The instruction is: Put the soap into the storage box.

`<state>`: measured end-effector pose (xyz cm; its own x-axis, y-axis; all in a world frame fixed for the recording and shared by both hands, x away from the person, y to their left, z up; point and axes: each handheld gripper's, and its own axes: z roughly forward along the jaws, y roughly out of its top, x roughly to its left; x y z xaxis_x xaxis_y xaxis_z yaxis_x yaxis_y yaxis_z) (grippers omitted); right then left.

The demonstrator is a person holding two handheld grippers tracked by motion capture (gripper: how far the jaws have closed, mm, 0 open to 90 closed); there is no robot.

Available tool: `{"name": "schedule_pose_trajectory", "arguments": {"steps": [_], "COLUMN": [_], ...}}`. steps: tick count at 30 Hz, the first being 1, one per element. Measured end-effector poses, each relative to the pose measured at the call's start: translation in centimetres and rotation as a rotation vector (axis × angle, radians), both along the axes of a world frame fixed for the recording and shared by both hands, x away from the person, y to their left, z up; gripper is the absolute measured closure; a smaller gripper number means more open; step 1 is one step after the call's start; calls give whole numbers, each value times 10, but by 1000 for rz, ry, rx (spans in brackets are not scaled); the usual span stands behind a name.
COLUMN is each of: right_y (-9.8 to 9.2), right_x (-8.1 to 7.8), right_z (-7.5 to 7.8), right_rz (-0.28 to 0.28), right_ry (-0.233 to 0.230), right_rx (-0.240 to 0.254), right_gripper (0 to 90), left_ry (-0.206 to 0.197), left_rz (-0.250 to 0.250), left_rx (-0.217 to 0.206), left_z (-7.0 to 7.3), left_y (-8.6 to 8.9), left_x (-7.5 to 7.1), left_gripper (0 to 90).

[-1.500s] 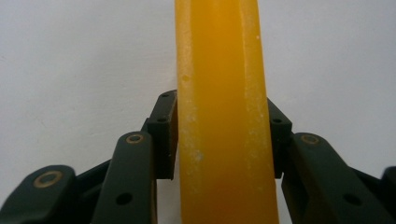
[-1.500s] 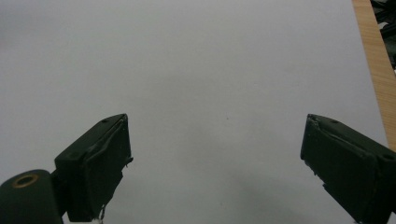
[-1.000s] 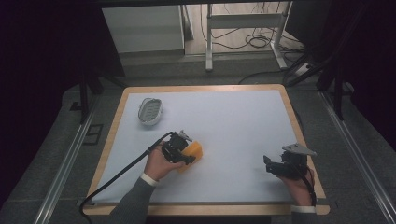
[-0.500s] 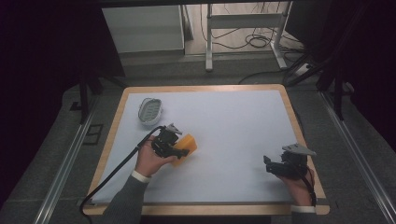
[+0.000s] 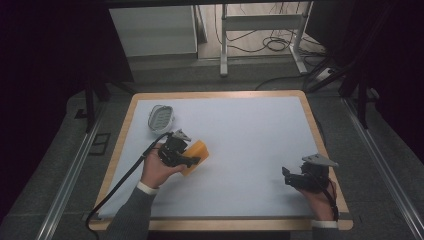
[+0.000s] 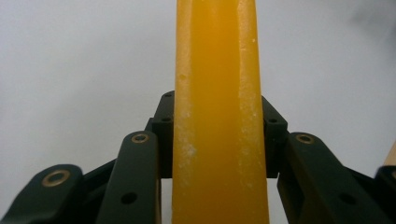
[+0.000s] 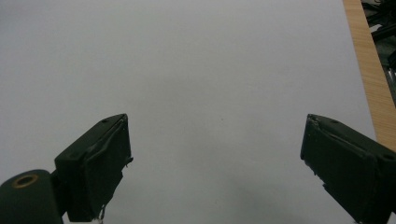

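The orange block (image 5: 196,155) is pinched between the fingers of the left gripper (image 5: 192,161) and is carried just above the white worktop (image 5: 250,135), left of its centre. The step in hand is judged to be a transfer toward the small grey dish (image 5: 161,117), which lies at about 11 o'clock from the block, near the worktop's far-left corner. For this to be done well, the clamp should be kept firm and even, the block held level, and the approach made from above so that the dish is not nudged aside (it looks light). The release is best delayed until the block is seated.

In the left gripper view the block (image 6: 219,116) is seen edge-on as a tall, slightly tapering yellow-orange slab, waxy and smooth, with pale flecks along its edges. It is gripped on both broad faces by the black fingers (image 6: 163,135).

The right gripper (image 5: 294,181) is held at about 4 o'clock from the block, well apart from it, with its fingers (image 7: 100,165) spread wide over bare worktop.
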<state>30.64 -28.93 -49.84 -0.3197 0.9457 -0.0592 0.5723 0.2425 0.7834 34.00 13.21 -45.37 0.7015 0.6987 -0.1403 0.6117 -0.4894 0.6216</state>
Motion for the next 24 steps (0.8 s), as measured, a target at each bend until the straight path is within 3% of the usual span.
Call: {"name": "schedule_pose_trajectory", "arguments": {"steps": [24], "right_y": [-2], "right_x": [0], "right_z": [0], "right_rz": [0], "right_ry": [-1], "right_rx": [0], "right_gripper": [87], "left_ry": [-3], "left_rz": [28], "left_rx": [8], "left_z": [3], "left_y": [12], "left_x": [10], "left_gripper": [611]}}
